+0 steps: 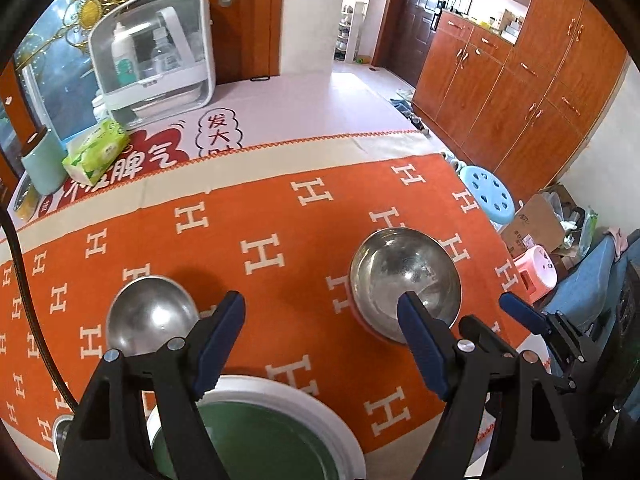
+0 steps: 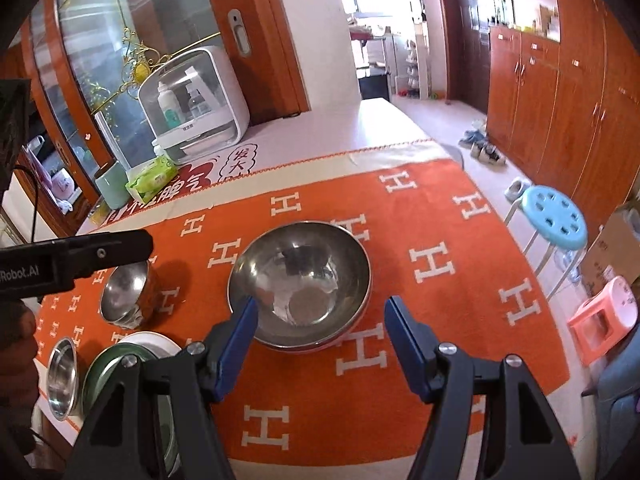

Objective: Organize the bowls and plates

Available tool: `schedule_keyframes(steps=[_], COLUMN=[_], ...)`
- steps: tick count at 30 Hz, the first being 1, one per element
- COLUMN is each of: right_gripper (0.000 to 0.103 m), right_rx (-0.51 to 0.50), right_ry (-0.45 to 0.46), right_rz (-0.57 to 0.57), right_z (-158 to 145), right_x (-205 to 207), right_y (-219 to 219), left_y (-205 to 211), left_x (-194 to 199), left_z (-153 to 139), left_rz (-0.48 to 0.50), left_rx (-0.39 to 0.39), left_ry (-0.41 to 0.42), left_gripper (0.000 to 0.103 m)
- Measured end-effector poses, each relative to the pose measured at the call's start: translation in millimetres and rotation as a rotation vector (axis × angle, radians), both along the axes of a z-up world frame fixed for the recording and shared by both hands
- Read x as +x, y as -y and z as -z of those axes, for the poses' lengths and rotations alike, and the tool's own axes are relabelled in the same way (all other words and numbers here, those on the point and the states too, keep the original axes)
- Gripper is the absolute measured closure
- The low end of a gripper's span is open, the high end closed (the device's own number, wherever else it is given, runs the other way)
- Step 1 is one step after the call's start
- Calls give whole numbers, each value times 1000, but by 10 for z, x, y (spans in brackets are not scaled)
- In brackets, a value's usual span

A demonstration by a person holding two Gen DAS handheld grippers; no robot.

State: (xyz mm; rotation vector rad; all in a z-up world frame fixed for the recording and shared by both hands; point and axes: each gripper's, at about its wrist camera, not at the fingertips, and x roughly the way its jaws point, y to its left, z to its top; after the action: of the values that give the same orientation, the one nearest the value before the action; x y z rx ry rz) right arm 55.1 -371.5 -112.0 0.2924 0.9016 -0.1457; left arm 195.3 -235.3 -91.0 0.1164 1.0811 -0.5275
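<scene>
A large steel bowl [image 2: 300, 284] sits on the orange cloth, seemingly on a red-rimmed plate; it also shows in the left wrist view [image 1: 404, 276]. A smaller steel bowl [image 1: 152, 314] [image 2: 126, 298] stands to its left. A green plate on a white plate [image 1: 276, 440] [image 2: 120, 368] lies near the front edge, with a small steel cup [image 2: 62, 376] beside it. My left gripper [image 1: 320, 336] is open and empty above the cloth between the two bowls. My right gripper [image 2: 320, 332] is open and empty just before the large bowl.
At the table's far left stand a white cabinet box [image 1: 154, 52], a green tissue pack [image 1: 96, 150] and a mint cup [image 1: 42, 164]. A blue stool [image 2: 554, 218], a pink stool [image 2: 604, 320] and wooden cupboards [image 2: 560, 100] are to the right.
</scene>
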Motion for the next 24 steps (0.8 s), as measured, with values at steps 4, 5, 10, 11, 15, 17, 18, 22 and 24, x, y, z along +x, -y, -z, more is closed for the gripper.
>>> schedule_keyframes(steps=[4, 5, 10, 11, 15, 17, 18, 22, 24], right_gripper=[37, 37, 37, 37, 37, 37, 37, 37, 37], right_rx=[51, 63, 125, 135, 183, 205, 217, 241, 252], right_ry=[-25, -31, -74, -83, -110, -118, -121, -129, -140], right_rz=[-7, -8, -19, -21, -26, -30, -31, -40, -46], right_z=[118, 146, 325, 366, 505, 563, 597, 670, 722], right_x=[77, 91, 254, 276, 350, 380, 398, 460, 502], right_y=[95, 122, 238, 256, 307, 328, 341, 358, 362], left_y=[146, 178, 315, 336, 401, 429, 441, 494, 514], left_x=[80, 103, 216, 241, 324, 368, 390, 458, 484], left_z=[135, 174, 406, 450, 632, 739, 781, 966, 1043], left_rz=[16, 18, 29, 30, 25, 25, 24, 25, 25], left_rx=[22, 28, 44, 46, 46, 42, 43, 36, 31], left_ry=[-19, -23, -71, -79, -123, -153, -165, -220, -241], left_gripper=[26, 26, 26, 26, 26, 26, 26, 26, 26])
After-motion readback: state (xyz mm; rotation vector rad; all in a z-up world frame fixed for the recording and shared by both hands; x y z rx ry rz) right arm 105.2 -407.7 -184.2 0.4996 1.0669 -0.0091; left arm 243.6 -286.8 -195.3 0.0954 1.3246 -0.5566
